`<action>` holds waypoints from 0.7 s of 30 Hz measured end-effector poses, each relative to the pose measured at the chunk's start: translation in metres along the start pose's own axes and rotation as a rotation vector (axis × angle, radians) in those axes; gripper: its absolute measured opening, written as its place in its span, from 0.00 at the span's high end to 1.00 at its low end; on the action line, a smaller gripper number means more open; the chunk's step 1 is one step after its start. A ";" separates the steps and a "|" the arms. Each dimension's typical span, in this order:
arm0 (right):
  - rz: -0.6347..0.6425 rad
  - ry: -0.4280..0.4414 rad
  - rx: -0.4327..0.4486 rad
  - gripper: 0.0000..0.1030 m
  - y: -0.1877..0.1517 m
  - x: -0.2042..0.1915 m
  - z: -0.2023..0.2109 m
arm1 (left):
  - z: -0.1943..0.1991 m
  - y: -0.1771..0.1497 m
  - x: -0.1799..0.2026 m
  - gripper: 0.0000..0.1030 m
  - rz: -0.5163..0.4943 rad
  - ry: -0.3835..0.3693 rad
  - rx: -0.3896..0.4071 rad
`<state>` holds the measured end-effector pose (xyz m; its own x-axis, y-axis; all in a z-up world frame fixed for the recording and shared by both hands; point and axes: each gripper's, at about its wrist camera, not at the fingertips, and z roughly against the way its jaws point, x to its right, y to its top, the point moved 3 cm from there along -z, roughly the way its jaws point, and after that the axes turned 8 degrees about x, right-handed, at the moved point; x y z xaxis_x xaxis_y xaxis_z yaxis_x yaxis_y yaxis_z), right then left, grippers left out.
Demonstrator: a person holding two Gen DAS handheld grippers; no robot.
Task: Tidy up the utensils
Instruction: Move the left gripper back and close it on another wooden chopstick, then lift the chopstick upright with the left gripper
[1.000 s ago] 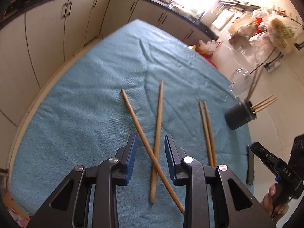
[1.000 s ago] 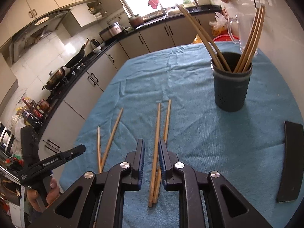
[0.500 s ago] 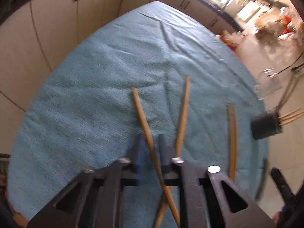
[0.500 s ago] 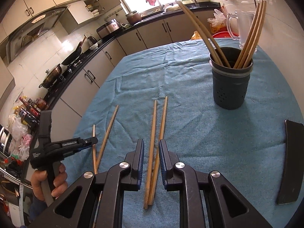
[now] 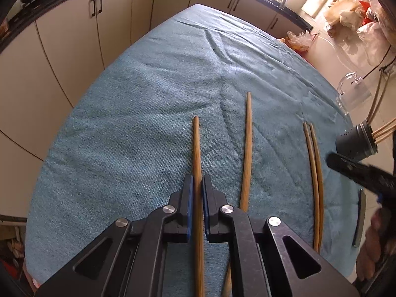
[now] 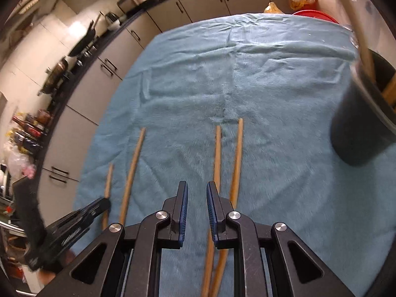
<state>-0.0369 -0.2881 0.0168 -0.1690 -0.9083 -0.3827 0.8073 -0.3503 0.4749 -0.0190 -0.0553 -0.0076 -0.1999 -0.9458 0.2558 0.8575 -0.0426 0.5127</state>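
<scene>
My left gripper (image 5: pixel 197 185) is shut on a long wooden chopstick (image 5: pixel 196 153) and holds it pointing forward over the blue cloth (image 5: pixel 153 79). A second chopstick (image 5: pixel 247 143) lies just to its right, and a pair (image 5: pixel 314 163) lies further right. The dark holder (image 5: pixel 354 143) with several chopsticks stands at the right edge. My right gripper (image 6: pixel 197 193) is open, low over the cloth, just left of the chopstick pair (image 6: pixel 227 158). The holder (image 6: pixel 363 123) is close at its right. The left gripper (image 6: pixel 74 222) shows at lower left.
A clear glass jug (image 5: pixel 351 91) stands behind the holder. A dark flat bar (image 5: pixel 360 220) lies at the cloth's right edge. Kitchen cabinets (image 5: pixel 74 37) run along the left and back of the table.
My left gripper has closed on the crossing chopstick and turned it straight ahead. My right gripper has dropped closer to the cloth and moved nearer the holder, with its jaws a little wider.
</scene>
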 end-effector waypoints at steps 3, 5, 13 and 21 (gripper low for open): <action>0.020 -0.078 -0.019 0.84 0.005 0.001 -0.015 | -0.001 0.001 0.000 0.92 -0.004 -0.008 -0.001; 0.034 -0.105 -0.046 0.84 0.006 0.002 -0.024 | -0.001 0.001 0.000 0.92 -0.009 -0.014 0.003; 0.119 -0.175 -0.053 0.86 0.002 -0.006 -0.035 | -0.006 0.006 0.001 0.92 0.006 -0.015 -0.008; 0.107 -0.060 0.030 0.93 -0.009 -0.025 -0.015 | 0.000 0.011 -0.001 0.94 0.036 -0.103 0.010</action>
<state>-0.0311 -0.2592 0.0101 -0.1168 -0.9526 -0.2809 0.8051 -0.2564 0.5348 -0.0089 -0.0546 -0.0023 -0.2176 -0.9085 0.3568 0.8601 -0.0056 0.5102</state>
